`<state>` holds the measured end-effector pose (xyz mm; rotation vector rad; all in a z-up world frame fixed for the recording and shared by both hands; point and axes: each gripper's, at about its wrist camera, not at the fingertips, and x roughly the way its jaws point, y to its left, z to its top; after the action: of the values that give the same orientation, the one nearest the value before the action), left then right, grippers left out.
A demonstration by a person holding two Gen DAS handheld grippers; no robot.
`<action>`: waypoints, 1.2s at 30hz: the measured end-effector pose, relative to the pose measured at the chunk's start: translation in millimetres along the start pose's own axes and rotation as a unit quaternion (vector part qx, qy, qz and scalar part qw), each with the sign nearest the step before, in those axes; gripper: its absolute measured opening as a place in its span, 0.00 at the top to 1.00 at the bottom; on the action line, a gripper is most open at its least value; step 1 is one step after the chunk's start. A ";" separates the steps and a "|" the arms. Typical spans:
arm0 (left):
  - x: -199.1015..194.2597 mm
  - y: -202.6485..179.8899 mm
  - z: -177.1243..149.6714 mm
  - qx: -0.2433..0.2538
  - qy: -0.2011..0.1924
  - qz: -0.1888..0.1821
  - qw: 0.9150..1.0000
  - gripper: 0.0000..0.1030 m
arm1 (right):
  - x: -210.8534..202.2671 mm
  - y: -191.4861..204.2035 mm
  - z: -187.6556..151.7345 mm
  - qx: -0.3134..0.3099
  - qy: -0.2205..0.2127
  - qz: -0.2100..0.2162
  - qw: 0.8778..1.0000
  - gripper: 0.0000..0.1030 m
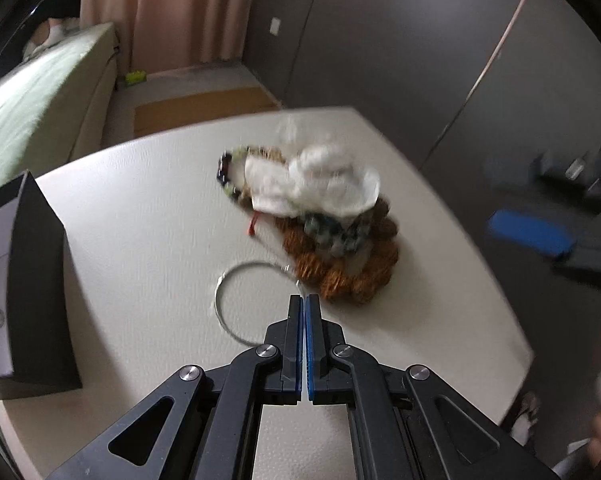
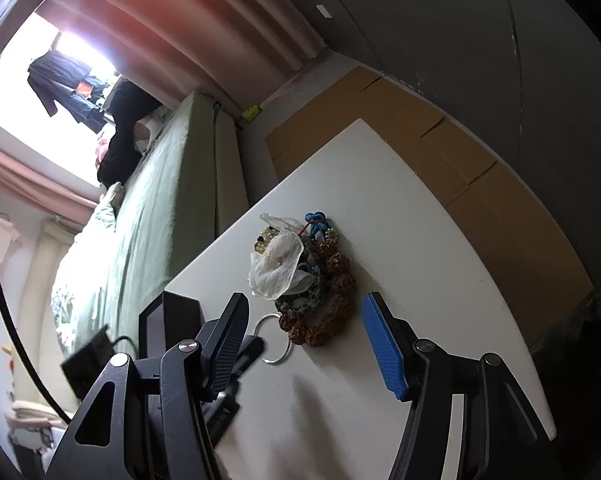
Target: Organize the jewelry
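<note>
A heap of jewelry (image 1: pixel 332 236) lies on the white table (image 1: pixel 148 248), and everything else is placed here against that heap. Its lower part is a bracelet of rough brown beads (image 1: pixel 352 276), with a strand of grey-green beads (image 1: pixel 332 236) lying on top of it. A crumpled clear plastic bag (image 1: pixel 320 184) rests over the upper part of the heap, and a string of dark and pale green beads (image 1: pixel 228 172) peeks out at the bag's far left edge. In the right wrist view a small blue knotted ornament (image 2: pixel 316 222) sits at the far end of the heap.

A thin silver bangle (image 1: pixel 236 300) lies flat on the table, touching the near edge of the brown beads. The left gripper (image 1: pixel 303 300) sits just beside the near edge of the heap with its tips over the bangle's rim; its fingers are clenched together, and whether the thin wire is pinched between them cannot be told. The left view is blurred.

The right gripper (image 2: pixel 304 320) hangs over the near side of the heap, its blue-padded fingers (image 2: pixel 382 348) spread wide and released, the brown beads and the bangle (image 2: pixel 274 340) showing between them.

A black box (image 1: pixel 32 292) with a white inside stands open, well apart from the heap toward the table's left edge. Beyond the table, a bed with a green cover (image 2: pixel 152 208) lies on the same side.
</note>
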<state>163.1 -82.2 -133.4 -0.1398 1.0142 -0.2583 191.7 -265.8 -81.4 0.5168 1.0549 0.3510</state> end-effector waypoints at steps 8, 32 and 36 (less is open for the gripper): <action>-3.2 16.4 -7.2 -0.021 0.020 -0.005 1.000 1.00 | -11.8 -9.3 4.2 0.008 -0.009 0.000 1.000 0.42; -18.9 14.9 -4.4 0.001 -0.008 0.045 0.999 0.35 | -8.8 -5.7 3.9 0.007 -0.006 -0.005 1.000 0.42; -11.0 5.0 -8.3 0.004 -0.004 0.070 0.998 0.48 | -13.9 -9.5 4.9 0.012 -0.011 -0.002 1.000 0.42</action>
<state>151.2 -74.3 -129.9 -0.0629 1.0094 -0.1341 189.9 -281.9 -74.7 0.5393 1.0401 0.3274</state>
